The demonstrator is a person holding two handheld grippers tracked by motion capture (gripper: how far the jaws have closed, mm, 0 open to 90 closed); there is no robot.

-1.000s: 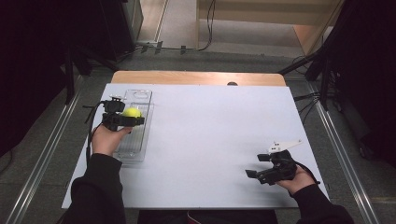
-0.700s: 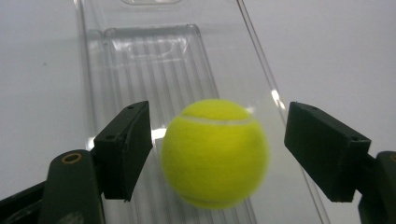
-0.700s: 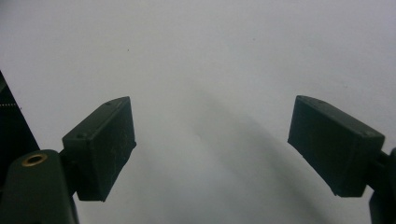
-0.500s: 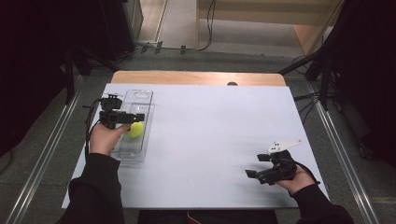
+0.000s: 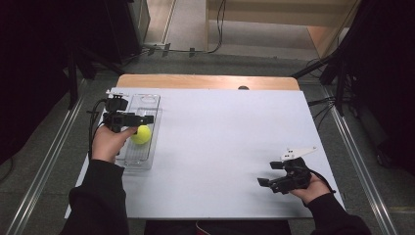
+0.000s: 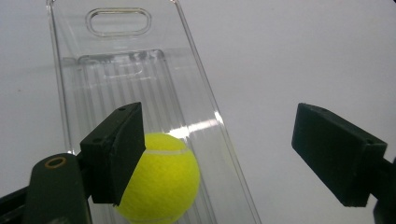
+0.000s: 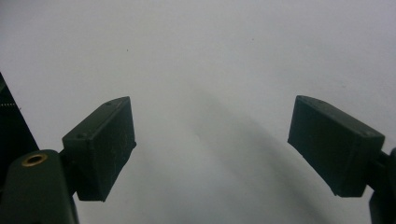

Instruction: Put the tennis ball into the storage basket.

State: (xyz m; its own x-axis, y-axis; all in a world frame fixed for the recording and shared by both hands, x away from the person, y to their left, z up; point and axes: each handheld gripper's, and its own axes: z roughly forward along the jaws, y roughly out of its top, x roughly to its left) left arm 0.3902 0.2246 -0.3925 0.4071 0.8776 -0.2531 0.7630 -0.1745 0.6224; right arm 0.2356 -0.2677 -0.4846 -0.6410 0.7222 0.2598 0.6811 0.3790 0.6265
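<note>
Where it lies in clear tray point(image 5: 147, 105), tennis ball point(image 5: 141, 134), yellow-green, white seam

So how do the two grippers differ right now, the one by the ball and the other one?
The left gripper hangs over the clear tray at the table's far left, with the tennis ball lying in the tray beneath it; the right gripper sits over bare white table near the front right. In its own view the left gripper's jaw partly covers the ball without clamping it; the right gripper's view has only tabletop. Both are black, hand-held, with jaws apart and nothing gripped.
</note>
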